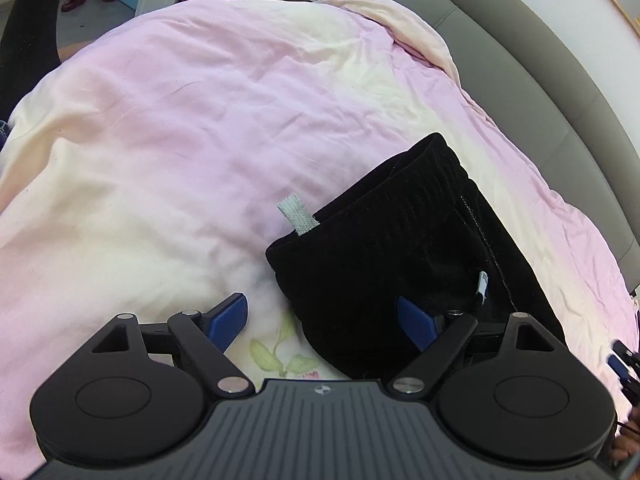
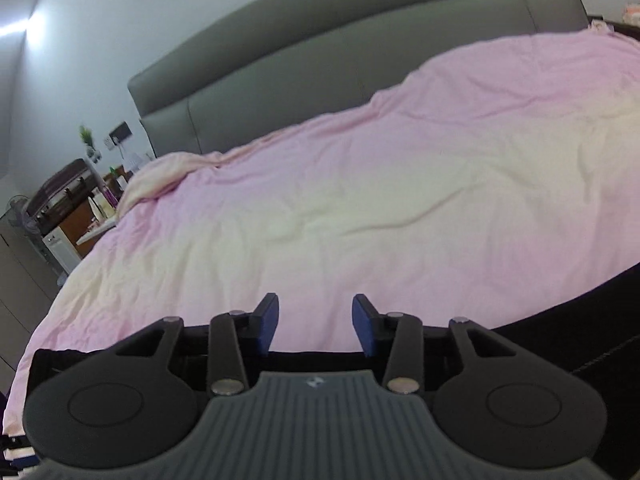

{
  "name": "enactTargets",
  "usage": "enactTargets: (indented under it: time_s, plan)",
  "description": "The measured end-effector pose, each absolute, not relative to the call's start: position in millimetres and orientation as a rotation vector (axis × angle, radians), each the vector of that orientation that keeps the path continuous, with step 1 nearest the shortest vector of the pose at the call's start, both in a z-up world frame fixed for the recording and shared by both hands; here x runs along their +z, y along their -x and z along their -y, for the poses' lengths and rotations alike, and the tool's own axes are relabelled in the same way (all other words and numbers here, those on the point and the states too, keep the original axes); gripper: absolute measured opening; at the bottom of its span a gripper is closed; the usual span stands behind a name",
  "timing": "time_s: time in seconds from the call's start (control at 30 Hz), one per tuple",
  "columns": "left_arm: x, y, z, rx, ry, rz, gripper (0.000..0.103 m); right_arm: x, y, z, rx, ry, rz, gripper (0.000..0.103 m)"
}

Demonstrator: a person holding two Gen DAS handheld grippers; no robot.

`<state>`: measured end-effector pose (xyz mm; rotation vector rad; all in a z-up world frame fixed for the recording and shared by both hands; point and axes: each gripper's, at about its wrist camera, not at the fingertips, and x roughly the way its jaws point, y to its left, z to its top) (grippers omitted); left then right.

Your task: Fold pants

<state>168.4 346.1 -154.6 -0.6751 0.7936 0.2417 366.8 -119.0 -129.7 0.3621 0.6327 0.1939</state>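
Both grippers open, empty: left gripper (image 1: 324,320) straddles black pants (image 1: 384,264) waistband edge; right gripper (image 2: 315,324) faces bare pink duvet (image 2: 360,184).

Pants (image 1: 400,248) in front of my left gripper (image 1: 324,320): plain black, w/ a light grey woven drawstring tip (image 1: 297,217) and a small white tag (image 1: 483,282). Both grippers are black w/ blue pads (image 1: 228,318); right gripper (image 2: 315,326) same. Bedcover (image 2: 360,200) ahead is pink fading to cream, green leaf print just below my left pads. Headboard (image 2: 320,52) is grey.
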Motion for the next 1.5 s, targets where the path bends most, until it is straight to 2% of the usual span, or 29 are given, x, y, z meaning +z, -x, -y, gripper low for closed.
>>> enactTargets:
  time_s: [0.23,0.33,0.37,0.43,0.57,0.63,0.73,0.77,0.8,0.83,0.87,0.9,1.1,1.33,1.5]
  plan:
    - [-160.1,-158.1,-338.2,0.206,0.795,-0.806,0.099,-87.4,-229.5,184.7,0.191,-0.491,-0.447,0.062]
    - [-166.1,-164.2,-331.2,0.189,0.833,-0.783,0.099,-81.7,-191.9,205.5,0.175,-0.459,-0.420,0.064]
    - [-169.0,-168.1,-329.5,0.186,0.844,-0.777,0.099,-79.3,-181.3,211.6,0.162,-0.436,-0.413,0.068]
    - [-175.9,-179.1,-326.4,0.205,0.842,-0.791,0.099,-74.9,-163.2,222.9,0.102,-0.388,-0.369,0.071]
    - [-185.5,-194.9,-325.5,0.248,0.915,-0.754,0.103,-68.9,-138.5,251.8,-0.028,-0.335,-0.282,0.085]
    - [-185.9,-203.4,-325.1,0.280,0.963,-0.744,0.103,-70.1,-138.6,269.7,-0.068,-0.336,-0.279,0.088]
    - [-188.3,-213.2,-327.8,0.352,1.039,-0.757,0.103,-81.0,-136.0,304.6,-0.159,-0.414,-0.278,0.088]
    - [-188.2,-214.0,-328.5,0.380,1.058,-0.758,0.095,-88.5,-138.8,319.8,-0.186,-0.488,-0.293,0.088]
    - [-187.0,-213.2,-329.2,0.411,1.067,-0.759,0.078,-95.5,-141.4,333.7,-0.207,-0.565,-0.312,0.088]
    - [-185.2,-209.8,-329.8,0.425,1.082,-0.742,0.071,-105.9,-144.1,349.7,-0.234,-0.657,-0.342,0.088]
    - [-182.8,-204.2,-330.3,0.419,1.106,-0.709,0.055,-115.3,-148.0,363.5,-0.261,-0.744,-0.379,0.088]
    - [-179.7,-198.8,-330.2,0.404,1.122,-0.676,0.045,-124.5,-150.5,376.7,-0.289,-0.817,-0.410,0.088]
    - [-133.4,-181.2,-329.4,0.304,1.143,-0.574,0.035,-161.2,-165.8,409.5,-0.335,-0.997,-0.581,0.088]
    - [-92.0,-161.2,-334.2,0.236,1.088,-0.541,0.033,-153.0,-151.3,425.5,-0.377,-0.931,-0.557,0.088]
    - [-102.0,-156.6,-360.2,0.309,1.066,-0.564,0.032,-159.0,-156.9,425.8,-0.355,-0.953,-0.595,0.088]
